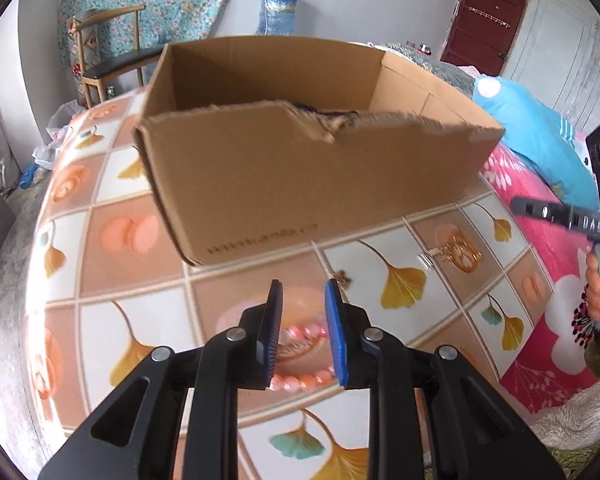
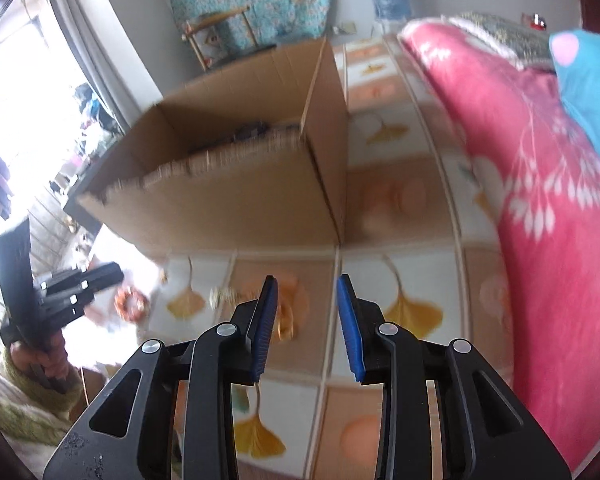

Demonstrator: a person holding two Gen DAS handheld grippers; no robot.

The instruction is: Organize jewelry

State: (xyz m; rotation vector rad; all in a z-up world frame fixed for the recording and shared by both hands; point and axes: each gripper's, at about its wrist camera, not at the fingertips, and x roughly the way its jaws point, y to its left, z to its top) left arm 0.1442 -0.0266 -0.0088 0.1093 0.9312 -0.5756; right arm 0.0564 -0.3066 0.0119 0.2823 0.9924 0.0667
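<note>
The left gripper (image 1: pixel 304 330), fingers apart around the pink bead bracelet (image 1: pixel 300 380) though perhaps not pinching, faces the cardboard box (image 1: pixel 300 176) at twelve o'clock.

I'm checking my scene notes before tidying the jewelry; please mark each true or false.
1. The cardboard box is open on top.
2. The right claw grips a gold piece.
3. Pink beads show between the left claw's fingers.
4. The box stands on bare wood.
1. True: the cardboard box is open on top.
2. False: the right claw is open and empty; the gold jewelry lies on the cloth.
3. True: the pink bead bracelet shows inside the left claw.
4. False: it stands on a leaf-patterned cloth.
</note>
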